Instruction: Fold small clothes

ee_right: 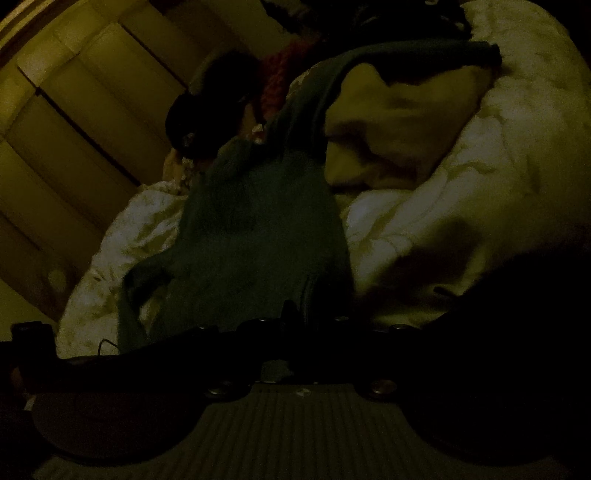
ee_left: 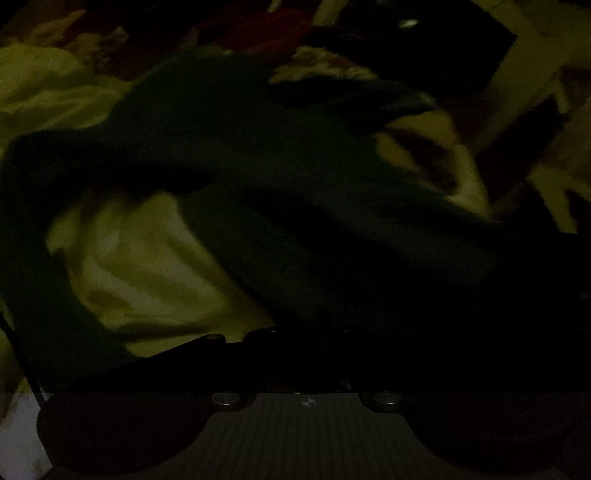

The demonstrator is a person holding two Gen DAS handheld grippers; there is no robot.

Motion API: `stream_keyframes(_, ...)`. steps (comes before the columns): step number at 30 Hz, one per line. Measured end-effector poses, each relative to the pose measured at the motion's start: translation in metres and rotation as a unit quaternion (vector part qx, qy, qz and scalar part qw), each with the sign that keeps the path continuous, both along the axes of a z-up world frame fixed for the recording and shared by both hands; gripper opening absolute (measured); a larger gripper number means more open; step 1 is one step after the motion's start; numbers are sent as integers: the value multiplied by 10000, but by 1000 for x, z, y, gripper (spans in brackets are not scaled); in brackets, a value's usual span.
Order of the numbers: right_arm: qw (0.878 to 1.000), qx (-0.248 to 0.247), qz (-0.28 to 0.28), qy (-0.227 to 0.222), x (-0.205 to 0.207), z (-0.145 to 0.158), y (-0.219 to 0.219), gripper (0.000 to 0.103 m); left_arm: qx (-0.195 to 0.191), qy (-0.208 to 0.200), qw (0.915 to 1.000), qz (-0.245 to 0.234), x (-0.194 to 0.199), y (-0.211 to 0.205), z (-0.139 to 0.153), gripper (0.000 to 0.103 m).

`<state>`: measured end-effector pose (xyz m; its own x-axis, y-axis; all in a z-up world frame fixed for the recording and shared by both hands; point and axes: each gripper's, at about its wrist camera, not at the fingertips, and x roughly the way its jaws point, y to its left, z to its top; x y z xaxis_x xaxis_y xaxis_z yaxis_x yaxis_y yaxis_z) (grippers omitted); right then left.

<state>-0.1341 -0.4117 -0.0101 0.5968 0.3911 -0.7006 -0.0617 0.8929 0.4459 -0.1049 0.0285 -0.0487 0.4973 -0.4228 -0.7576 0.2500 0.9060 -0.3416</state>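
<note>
Lighting very low in both views; detail poor, left view also blurred.

Left wrist view: dark green garment [ee_left: 258, 177] fills most of the frame, draped in broad folds across pale bedding [ee_left: 147, 266]. One band of it runs from upper centre down to the lower right, another sweeps down the left side. Cloth reaches right to the front of the left gripper [ee_left: 295, 332], whose fingers are lost in shadow and fabric. Cannot tell whether its jaws are closed or apart. Red cloth [ee_left: 258, 29] lies in the background, top centre.

Right wrist view: same garment [ee_right: 258, 229] lies stretched lengthwise on the bedding [ee_right: 461, 166], from just ahead of the right gripper [ee_right: 291, 325] up toward top right, where its far end [ee_right: 424, 51] is draped over a raised fold of bedding. A looped edge curls at its lower left. Near end of the cloth meets the fingers, and a dark finger part stands up against it. Grip itself not resolved; cannot tell the jaw state. Panelled wall [ee_right: 74, 110] at left. Dark rounded object [ee_right: 214, 103] beside the garment's upper left, identity unclear.
</note>
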Motion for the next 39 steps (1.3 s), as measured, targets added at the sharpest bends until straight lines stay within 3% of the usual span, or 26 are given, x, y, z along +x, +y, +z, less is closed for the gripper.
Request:
stream_keyframes(3,9995,239,152,-100,-5,16,1,10,-125,170,9995,-247,-6,3,11,58)
stream_keyframes(5,9992,297,215,-174,-11,29,0,9,44,266,9986,-453,-10,3,9,58)
stream_keyframes(7,9994,19,229,-272,-16,39,-2,2,111,679,9961,-556,-9,3,-10,58)
stream_keyframes(10,9986,-528,-9,-64,-16,29,-8,5,160,1406,9867,-802,-5,4,-53,60)
stream_keyframes(12,9979,-624,-160,-9,-16,19,-12,6,33,1663,9842,-603,-2,11,-70,71)
stream_keyframes(13,9984,-545,-150,-8,-16,16,-13,7,-19,1626,9854,-495,-1,17,-68,82)
stream_keyframes(14,9986,-482,-221,-54,-17,16,-15,12,32,1477,9880,-447,1,21,-59,84)
stream_keyframes(15,9988,-409,-263,-105,-17,17,-16,24,97,1204,9920,-380,2,26,-46,89)
stream_keyframes(16,9989,-353,-256,-156,-15,19,-16,34,131,892,9954,-313,4,31,-29,103)
stream_keyframes(17,9987,-349,-289,-238,-14,21,-17,40,149,582,9979,-261,5,35,-12,103)
stream_keyframes(19,9973,-370,-416,-477,-7,30,-20,59,285,-207,9993,-122,11,42,20,103)
stream_keyframes(21,9953,-235,-562,-754,3,39,-28,63,494,-992,9938,47,25,45,46,103)
stream_keyframes(24,9889,242,-970,-1102,31,53,-47,62,694,-1501,9848,531,56,38,62,103)
stream_keyframes(29,9702,998,-1776,-1310,91,70,-85,62,511,-1396,9837,1014,123,31,53,103)
stream_keyframes(33,9333,2046,-2794,-950,135,36,-130,60,249,-820,9882,1272,152,20,11,103)
stream_keyframes(35,9189,2232,-3152,-807,152,15,-147,59,236,-606,9884,1369,146,15,-6,103)
stream_keyframes(37,9076,2395,-3353,-800,166,-2,-159,57,292,-400,9898,1336,139,15,-18,103)
stream_keyframes(39,9043,2529,-3363,-721,181,-16,-167,54,383,-363,9907,1253,133,17,-23,103)
